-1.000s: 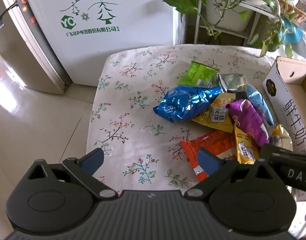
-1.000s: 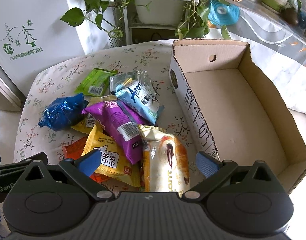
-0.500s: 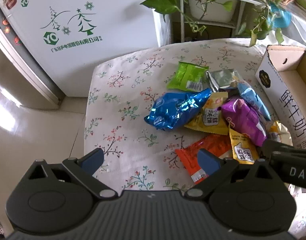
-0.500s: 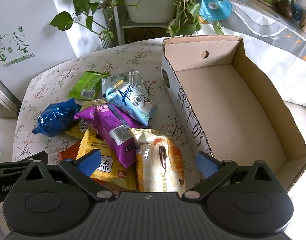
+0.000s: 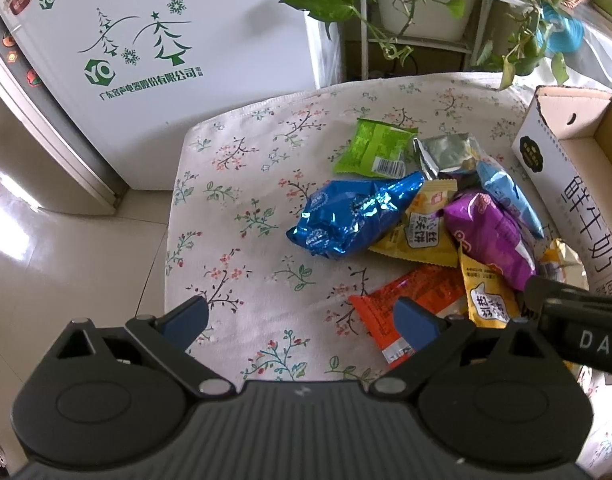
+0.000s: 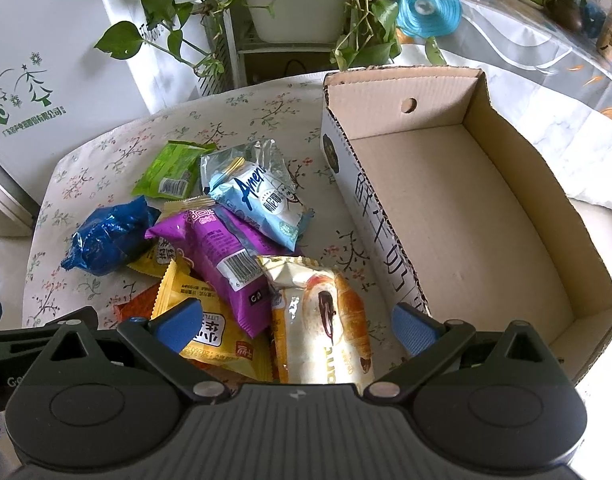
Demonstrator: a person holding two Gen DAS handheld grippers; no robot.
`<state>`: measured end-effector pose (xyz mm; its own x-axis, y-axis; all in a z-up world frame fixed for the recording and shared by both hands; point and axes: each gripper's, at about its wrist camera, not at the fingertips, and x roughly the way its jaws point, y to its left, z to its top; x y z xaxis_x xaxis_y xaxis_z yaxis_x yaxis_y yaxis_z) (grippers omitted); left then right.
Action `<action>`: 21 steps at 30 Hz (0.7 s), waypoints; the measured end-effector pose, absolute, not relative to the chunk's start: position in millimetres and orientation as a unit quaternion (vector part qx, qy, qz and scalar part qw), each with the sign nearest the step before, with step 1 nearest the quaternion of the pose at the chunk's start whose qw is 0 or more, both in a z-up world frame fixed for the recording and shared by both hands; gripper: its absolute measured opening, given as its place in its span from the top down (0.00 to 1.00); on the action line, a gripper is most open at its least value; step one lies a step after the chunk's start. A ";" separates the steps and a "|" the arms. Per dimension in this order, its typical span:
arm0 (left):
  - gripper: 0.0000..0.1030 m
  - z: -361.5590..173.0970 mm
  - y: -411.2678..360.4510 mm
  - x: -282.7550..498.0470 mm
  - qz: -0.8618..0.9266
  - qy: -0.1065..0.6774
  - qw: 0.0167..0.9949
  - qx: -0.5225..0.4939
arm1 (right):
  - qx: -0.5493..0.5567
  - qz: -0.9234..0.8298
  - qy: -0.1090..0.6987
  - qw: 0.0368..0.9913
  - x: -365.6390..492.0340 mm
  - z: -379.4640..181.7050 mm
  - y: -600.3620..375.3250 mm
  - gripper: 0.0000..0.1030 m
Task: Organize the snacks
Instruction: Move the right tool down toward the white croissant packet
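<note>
A pile of snack packets lies on the floral tablecloth (image 5: 242, 216): a blue foil bag (image 5: 349, 216) (image 6: 110, 236), a green packet (image 5: 373, 146) (image 6: 170, 170), a purple packet (image 5: 489, 236) (image 6: 222, 256), yellow packets (image 6: 210, 328), an orange packet (image 5: 413, 300), a light blue packet (image 6: 262, 200) and a croissant packet (image 6: 329, 324). An empty cardboard box (image 6: 445, 208) (image 5: 577, 184) stands right of the pile. My left gripper (image 5: 302, 320) is open above the cloth, left of the pile. My right gripper (image 6: 298, 324) is open above the croissant packet.
A white fridge (image 5: 146, 40) stands behind the table on the left. A plant shelf with trailing green leaves (image 6: 290, 20) stands behind the table. The table's left edge drops to a tiled floor (image 5: 66, 260). A glass-topped table (image 6: 545, 48) is at the far right.
Both grippers have pulled back and up a little, so the table and the box show more fully. The snacks have not moved. Both grippers stay open.
</note>
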<state>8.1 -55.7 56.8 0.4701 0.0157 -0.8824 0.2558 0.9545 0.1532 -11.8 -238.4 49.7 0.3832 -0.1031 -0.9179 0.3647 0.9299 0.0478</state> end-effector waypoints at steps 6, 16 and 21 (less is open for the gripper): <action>0.05 56.4 -56.4 7.6 -0.070 0.510 0.847 0.135 | 0.120 -0.143 0.536 0.823 -11.8 49.4 -237.9 0.00; 0.06 58.0 -54.1 6.1 -0.069 0.508 0.849 0.127 | 0.124 -0.136 0.532 0.826 -13.6 49.9 -239.0 0.00; 0.08 60.3 -54.9 3.5 -0.071 0.503 0.852 0.127 | 0.132 -0.131 0.530 0.827 -15.2 49.4 -240.7 0.00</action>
<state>3.5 -54.9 60.3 0.4842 0.0064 -0.8750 0.2495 0.9575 0.1450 -15.2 -240.7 49.4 0.4043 -0.0768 -0.9114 0.3568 0.9308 0.0798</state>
